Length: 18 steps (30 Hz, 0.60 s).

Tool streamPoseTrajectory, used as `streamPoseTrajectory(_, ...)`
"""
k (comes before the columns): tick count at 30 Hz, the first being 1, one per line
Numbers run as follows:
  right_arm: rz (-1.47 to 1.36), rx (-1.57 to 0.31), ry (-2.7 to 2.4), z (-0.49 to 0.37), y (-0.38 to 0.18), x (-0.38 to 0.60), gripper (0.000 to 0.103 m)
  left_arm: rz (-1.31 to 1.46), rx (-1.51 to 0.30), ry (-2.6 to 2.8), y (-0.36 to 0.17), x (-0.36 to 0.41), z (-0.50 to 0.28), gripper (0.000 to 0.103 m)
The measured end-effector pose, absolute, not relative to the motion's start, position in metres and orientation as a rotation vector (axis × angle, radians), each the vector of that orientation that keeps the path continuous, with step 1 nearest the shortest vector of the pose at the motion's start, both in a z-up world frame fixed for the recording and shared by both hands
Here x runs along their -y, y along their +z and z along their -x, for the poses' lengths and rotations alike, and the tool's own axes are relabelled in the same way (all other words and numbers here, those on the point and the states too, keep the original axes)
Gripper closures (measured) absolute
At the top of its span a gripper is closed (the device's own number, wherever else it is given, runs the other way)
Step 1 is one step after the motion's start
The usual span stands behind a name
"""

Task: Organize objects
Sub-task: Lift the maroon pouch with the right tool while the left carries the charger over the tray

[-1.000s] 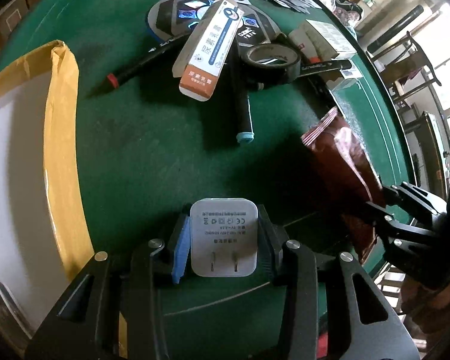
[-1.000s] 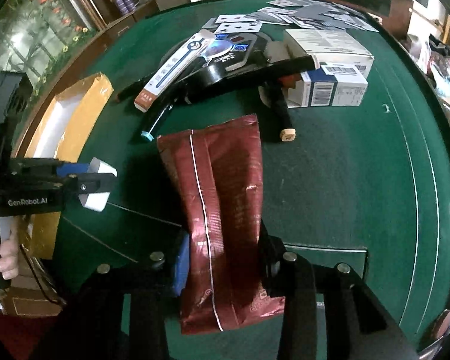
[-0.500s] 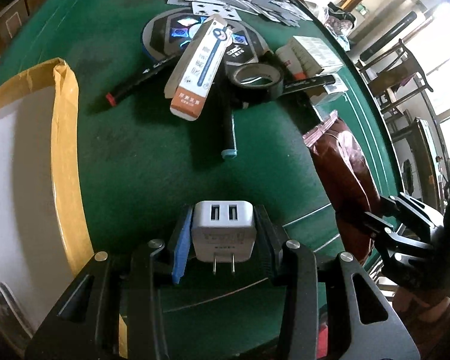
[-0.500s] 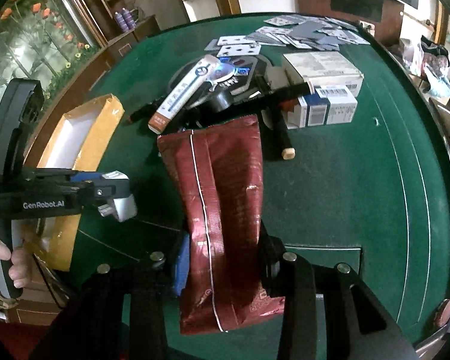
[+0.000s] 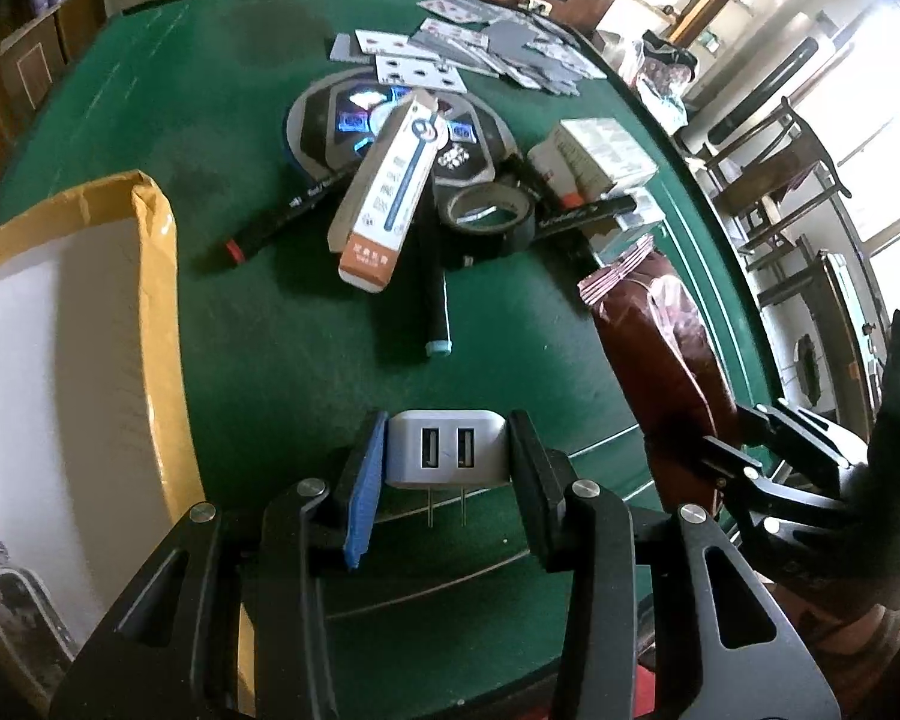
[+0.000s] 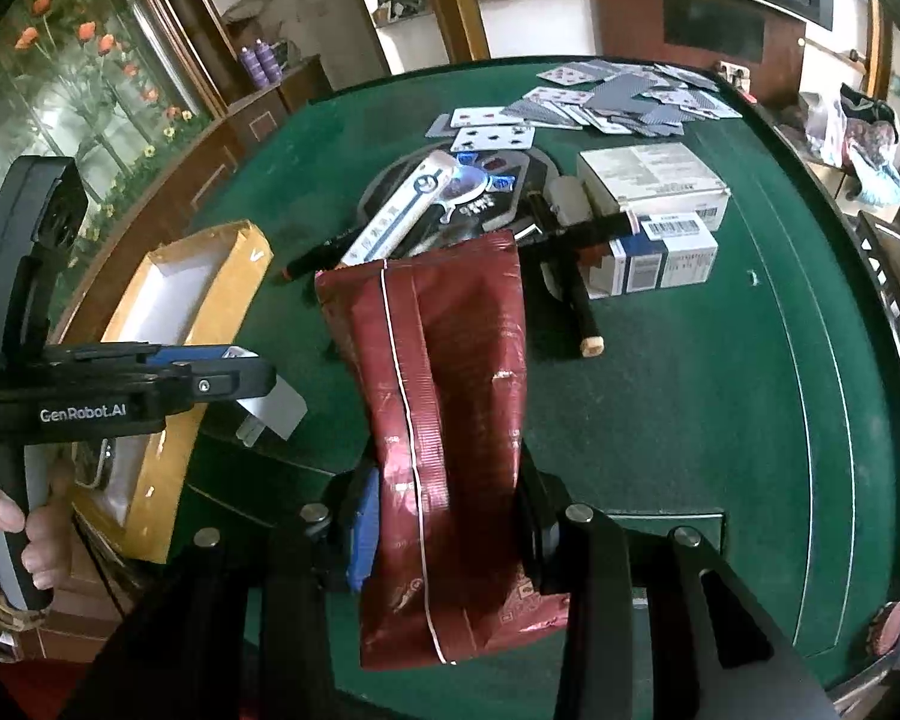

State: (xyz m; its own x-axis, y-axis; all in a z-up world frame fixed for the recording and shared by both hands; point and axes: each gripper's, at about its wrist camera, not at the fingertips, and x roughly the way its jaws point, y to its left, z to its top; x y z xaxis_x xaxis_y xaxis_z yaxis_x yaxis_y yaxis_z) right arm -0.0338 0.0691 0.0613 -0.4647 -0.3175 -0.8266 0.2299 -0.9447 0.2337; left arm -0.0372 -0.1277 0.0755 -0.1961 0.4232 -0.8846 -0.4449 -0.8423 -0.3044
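Left gripper (image 5: 447, 456) fingers pinch a white USB charger (image 5: 446, 447) (2 ports facing up) at lower centre of the left wrist view, above the green counter (image 5: 240, 312). Right gripper (image 6: 447, 516) fingers clamp a red foil bag (image 6: 444, 396), centre of the right wrist view. Cardboard box (image 5: 156, 300) w/ white inside at left edge.

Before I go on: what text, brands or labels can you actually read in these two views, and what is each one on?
"GenRobot.AI": on the side of the left gripper.
Chinese print on the long white and orange box: too blurred to read.
Barcode labels on the white and blue boxes: digits too small.
Script on the black markers: unreadable.
Print on the red packet held in the right gripper: too blurred.
Playing cards: pips only, unreadable.
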Motion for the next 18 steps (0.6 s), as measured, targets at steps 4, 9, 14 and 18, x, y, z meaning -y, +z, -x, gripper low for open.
streamPoseTrajectory(4, -1.386, 0.121, -2.437, 0.034, 0.065, -0.062, 0.065, 1.499, 0.0, 2.097, 0.085, 0.136, 0.037, 0.064)
streamPoseTrajectory(9, -1.368, 0.105, -2.41, 0.035, 0.066, -0.047, 0.065, 1.491, 0.03, 2.13, 0.091, 0.152, 0.037, 0.064)
streamPoseTrajectory(14, -1.353, 0.09, -2.378, 0.038, 0.067, -0.031, 0.065, 1.5, 0.069, 2.164, 0.093, 0.172, 0.037, 0.064)
streamPoseTrajectory(18, -1.345, 0.081, -2.356, 0.04, 0.067, -0.019, 0.066, 1.508, 0.104, 2.195, 0.095, 0.189, 0.037, 0.064)
